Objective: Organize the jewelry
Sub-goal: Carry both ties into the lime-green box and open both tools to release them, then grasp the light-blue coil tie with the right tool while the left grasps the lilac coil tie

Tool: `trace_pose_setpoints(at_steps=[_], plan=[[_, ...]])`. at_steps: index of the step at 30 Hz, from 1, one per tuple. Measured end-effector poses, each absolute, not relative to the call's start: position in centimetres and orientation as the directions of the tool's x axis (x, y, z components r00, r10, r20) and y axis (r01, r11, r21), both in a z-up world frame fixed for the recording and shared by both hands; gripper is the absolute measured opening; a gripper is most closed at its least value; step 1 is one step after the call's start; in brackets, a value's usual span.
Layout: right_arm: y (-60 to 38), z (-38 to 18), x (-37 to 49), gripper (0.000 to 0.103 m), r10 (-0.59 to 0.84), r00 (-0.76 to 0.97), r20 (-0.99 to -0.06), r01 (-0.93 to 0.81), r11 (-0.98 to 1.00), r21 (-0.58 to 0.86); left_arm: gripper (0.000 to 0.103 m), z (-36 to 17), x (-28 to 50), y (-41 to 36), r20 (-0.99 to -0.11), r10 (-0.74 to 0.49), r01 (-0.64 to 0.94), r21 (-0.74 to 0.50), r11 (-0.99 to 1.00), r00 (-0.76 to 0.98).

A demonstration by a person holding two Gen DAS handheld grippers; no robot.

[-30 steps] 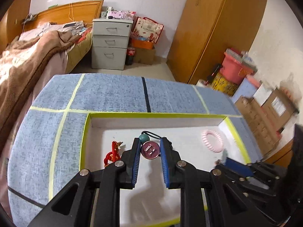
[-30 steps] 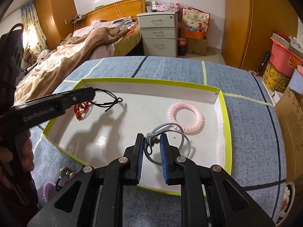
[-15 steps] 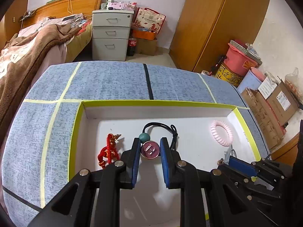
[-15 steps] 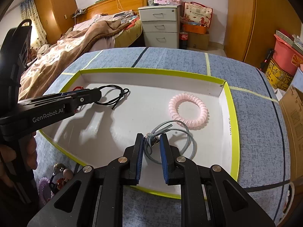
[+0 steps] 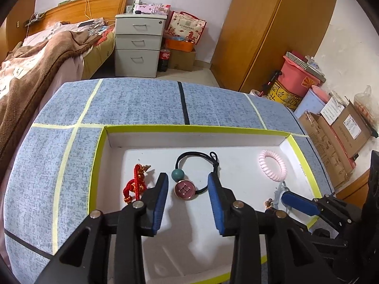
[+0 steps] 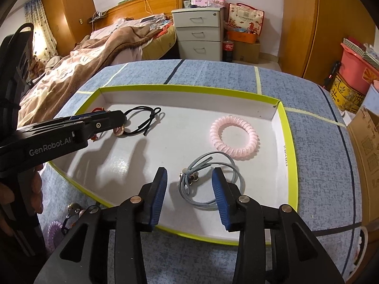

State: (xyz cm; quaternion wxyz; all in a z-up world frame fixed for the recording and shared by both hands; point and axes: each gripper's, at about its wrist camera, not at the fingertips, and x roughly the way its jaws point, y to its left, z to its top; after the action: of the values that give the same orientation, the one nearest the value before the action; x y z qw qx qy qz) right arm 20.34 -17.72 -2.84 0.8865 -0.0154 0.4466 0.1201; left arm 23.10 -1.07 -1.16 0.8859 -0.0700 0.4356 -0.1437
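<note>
A bedroom with a bed (image 6: pixel 94 54), a grey drawer unit (image 5: pixel 138 45) and wooden wardrobe (image 5: pixel 270 28) lies behind a blue-grey tabletop (image 5: pixel 132 104) crossed by tape lines. On it sits a shallow white tray (image 6: pixel 189 87) with a yellow-green rim, its low walls set well in from the tabletop's far edge. Bare floor shows through the tray's middle. The left gripper (image 5: pixel 188 184) has just been opening; its jaws stand spread to either side of the black hair tie (image 5: pixel 196 163), whose round maroon charm lies between them, untouched. The right gripper (image 6: pixel 189 179) has likewise just opened, jaws spread around the grey hair tie (image 6: pixel 210 182) near the tray's front wall. A pink coil band (image 6: pixel 233 137) lies beside the right wall, a red knot charm (image 5: pixel 136 183) near the left.
</note>
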Motion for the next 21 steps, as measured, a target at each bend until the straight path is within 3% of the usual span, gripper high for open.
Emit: trace_pose_setpoints(at_steps=[6, 21], plan=[[-18.0, -2.2, 19.7, 0.046, 0.209, 0.593, -0.778, -0.222, 0.971, 0.092, 0.041, 0.0, 21.6, -1.0, -0.733, -0.322, 0.215, -0.240, 0.947, 0.600], [-18.3, -0.2, 15.2, 0.046, 0.252, 0.642, -0.724, -0.233, 0.964, 0.130, 0.047, 0.8, 14.9, 2.4, -0.701, -0.329, 0.176, -0.284, 0.943, 0.633]])
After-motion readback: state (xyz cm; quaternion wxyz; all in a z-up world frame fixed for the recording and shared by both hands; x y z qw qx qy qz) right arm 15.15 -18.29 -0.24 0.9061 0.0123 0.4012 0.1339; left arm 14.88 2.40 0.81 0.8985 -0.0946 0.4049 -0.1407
